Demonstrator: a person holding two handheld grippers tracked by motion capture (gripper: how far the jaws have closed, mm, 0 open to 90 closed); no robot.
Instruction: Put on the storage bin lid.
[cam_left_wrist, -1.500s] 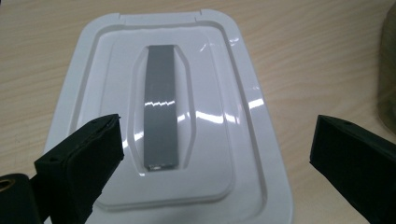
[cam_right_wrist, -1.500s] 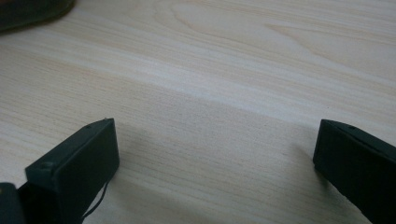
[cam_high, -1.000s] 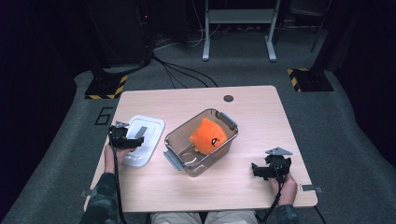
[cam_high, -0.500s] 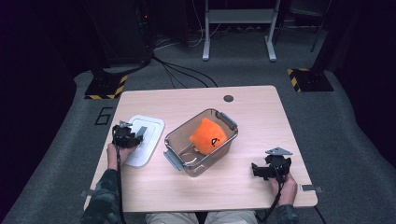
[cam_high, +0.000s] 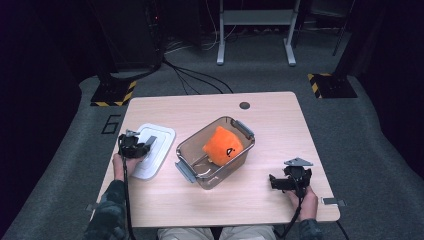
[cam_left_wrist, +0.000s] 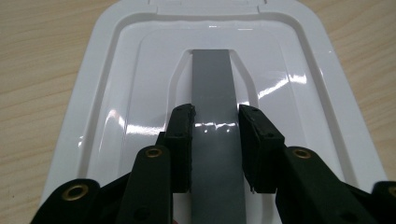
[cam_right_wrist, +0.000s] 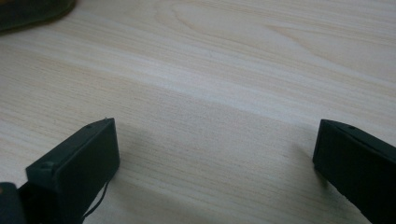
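Left of the clear bin (cam_high: 215, 152), the left gripper (cam_left_wrist: 215, 122), just closing, clamps the white lid's (cam_left_wrist: 116, 93) grey handle (cam_left_wrist: 211, 79) for lifting; the right gripper (cam_right_wrist: 215, 154) rests released.

We see a glossy white lid (cam_high: 152, 155) with a grey strip (cam_left_wrist: 212, 121) down its middle, left of the clear, brownish-tinted container (cam_high: 215, 152). Inside that container sits a bright orange plush (cam_high: 222, 146) with small dark marks, perhaps a face. The container's latches (cam_high: 186, 171) are grey. Both grippers' jaws are black. The table (cam_high: 270, 120) beneath the container is pale wood grain.
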